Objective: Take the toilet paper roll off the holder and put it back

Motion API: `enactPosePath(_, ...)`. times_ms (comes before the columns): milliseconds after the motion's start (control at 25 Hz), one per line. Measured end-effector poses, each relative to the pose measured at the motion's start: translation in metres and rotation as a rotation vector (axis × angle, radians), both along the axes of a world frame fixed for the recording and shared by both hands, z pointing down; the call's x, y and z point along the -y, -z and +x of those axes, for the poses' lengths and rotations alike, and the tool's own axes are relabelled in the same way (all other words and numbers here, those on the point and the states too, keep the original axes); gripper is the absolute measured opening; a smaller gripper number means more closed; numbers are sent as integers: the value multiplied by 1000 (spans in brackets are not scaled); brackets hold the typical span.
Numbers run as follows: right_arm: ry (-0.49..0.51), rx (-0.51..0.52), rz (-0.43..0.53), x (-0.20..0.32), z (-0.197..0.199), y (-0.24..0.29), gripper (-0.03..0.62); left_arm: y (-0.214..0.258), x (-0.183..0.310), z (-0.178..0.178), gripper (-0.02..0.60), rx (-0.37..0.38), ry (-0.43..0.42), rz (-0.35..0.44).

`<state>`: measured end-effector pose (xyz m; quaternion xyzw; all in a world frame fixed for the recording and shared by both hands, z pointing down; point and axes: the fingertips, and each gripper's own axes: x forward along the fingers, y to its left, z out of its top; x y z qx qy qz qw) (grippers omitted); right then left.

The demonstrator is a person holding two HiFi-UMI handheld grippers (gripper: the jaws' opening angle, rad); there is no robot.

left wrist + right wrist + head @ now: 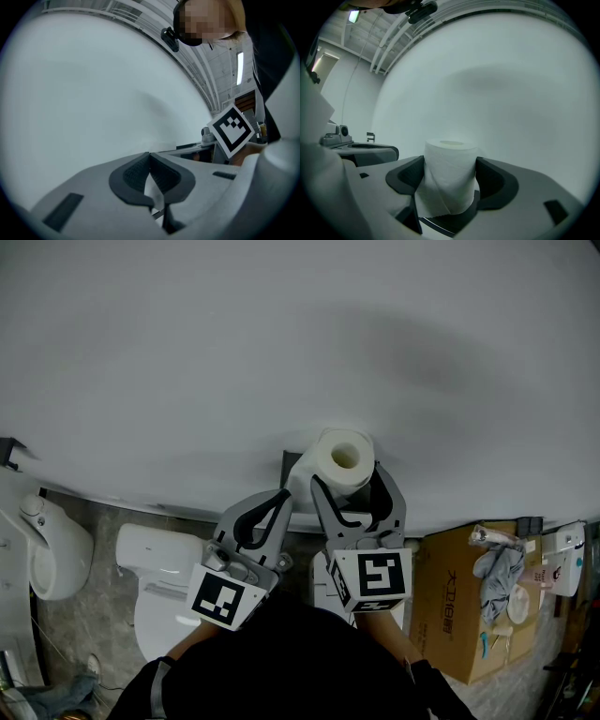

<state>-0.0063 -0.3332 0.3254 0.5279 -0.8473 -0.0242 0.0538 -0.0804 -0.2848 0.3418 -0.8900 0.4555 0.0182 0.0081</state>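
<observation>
White toilet paper roll (342, 457) sits clamped in the right hand-held gripper (347, 476), core running roughly along the jaws, just right of the dark wall holder (287, 465). The left hand-held gripper (270, 510) is closed alongside.

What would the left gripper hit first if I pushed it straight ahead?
Most likely the white wall: the left gripper, jaws together, faces nothing else in its own view. How far is unclear.
</observation>
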Motion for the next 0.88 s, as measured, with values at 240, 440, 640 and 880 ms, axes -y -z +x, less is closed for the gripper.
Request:
enactPosePath(240, -2, 32, 37, -4, 3, 6, 347, 2, -1, -1, 6, -3, 3, 2)
enactPosePath(440, -8, 30, 98, -9, 5, 18, 347, 3, -2, 2, 6, -2, 0, 5)
enactPosePath(640, -24, 40, 139, -12, 10, 28, 347, 5, -2, 5, 6, -2, -11, 11)
enactPosePath(880, -59, 34, 175, -17, 15, 41, 347, 7, -2, 4, 6, -7, -26, 17)
